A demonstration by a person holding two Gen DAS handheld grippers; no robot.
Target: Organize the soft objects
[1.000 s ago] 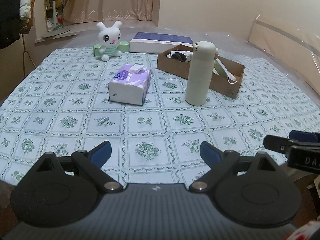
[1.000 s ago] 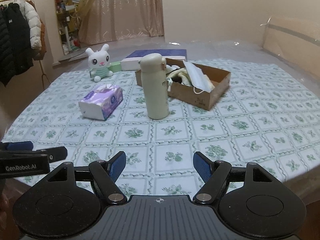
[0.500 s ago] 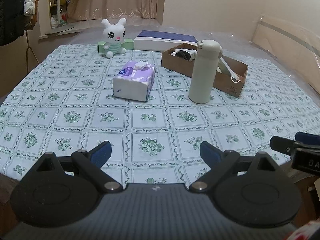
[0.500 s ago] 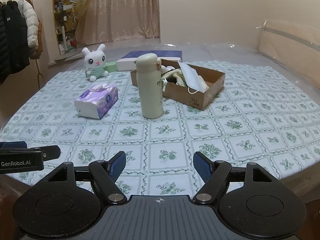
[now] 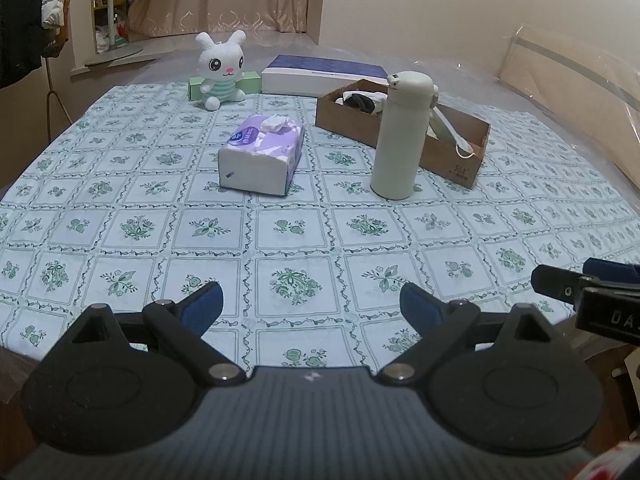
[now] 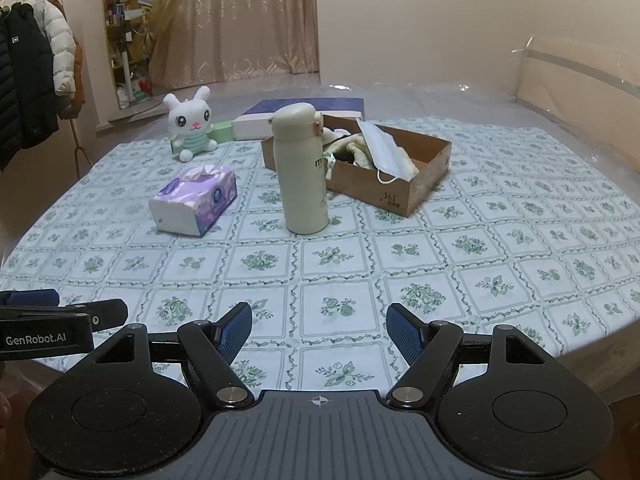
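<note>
Floral tablecloth [image 5: 288, 232]: tissue pack [image 5: 262, 158], bunny plush [image 5: 221, 69] far off; left tongs [image 5: 310, 304], right tongs [image 6: 320, 330] released, empty.

Tissue pack [image 5: 262, 156] mid-table [image 5: 280, 256], flask [image 5: 402, 136] upright to its right, cardboard box [image 5: 452, 152] just behind the flask holding a face mask [image 6: 382, 150], plush rabbit [image 5: 220, 70] far left, flat box [image 5: 322, 74] behind.

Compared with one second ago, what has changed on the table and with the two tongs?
Nothing was taken hold of or let go. Only the cameras shifted slightly. The left tongs and right tongs stay open and empty at the table's near edge. The white plush rabbit, purple tissue pack, cream flask and brown cardboard box stayed in place.
</note>
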